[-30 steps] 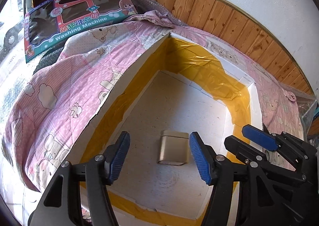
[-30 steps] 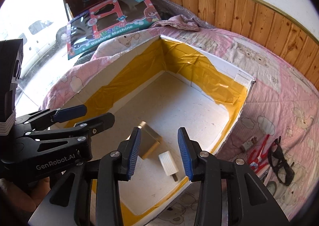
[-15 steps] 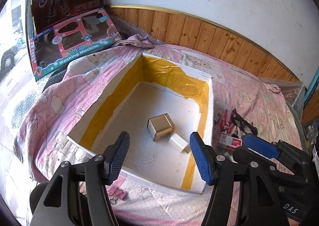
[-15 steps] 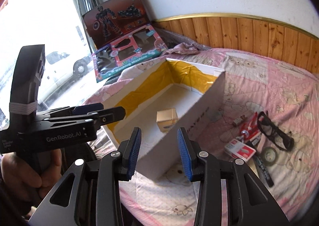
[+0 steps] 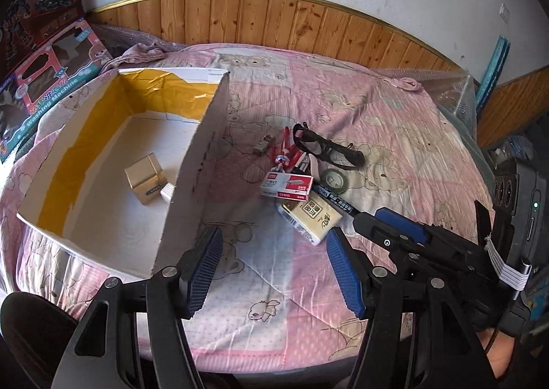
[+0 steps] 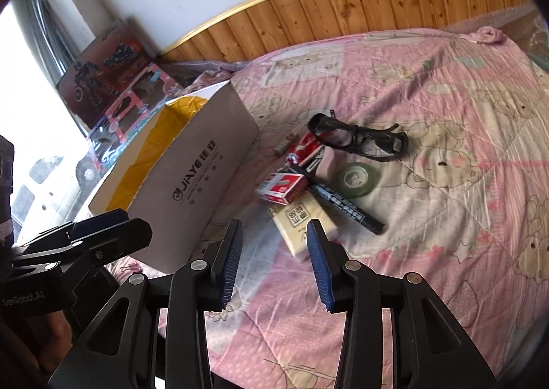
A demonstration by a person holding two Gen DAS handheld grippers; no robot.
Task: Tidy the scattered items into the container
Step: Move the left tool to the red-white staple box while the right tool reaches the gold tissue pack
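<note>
Left wrist view: the left gripper (image 5: 271,269) hovers over a pink quilt (image 5: 394,107), jaws wide and empty. To the left sits the white box (image 5: 192,183) lined with yellow tape, a gold tin (image 5: 145,178) already inside. Right wrist view: the right gripper (image 6: 276,262), jaws moderately apart and empty, points at a cream tissue pack (image 6: 302,220), the nearest of the scattered items, with a stapler box (image 6: 283,187), marker (image 6: 343,205), tape roll (image 6: 357,179) and glasses (image 6: 357,138) beyond. Best to straddle the pack's narrow sides, then close.

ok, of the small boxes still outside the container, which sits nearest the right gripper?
The cream tissue pack, just ahead of the right gripper; the red-and-white staple box lies beyond it.
</note>
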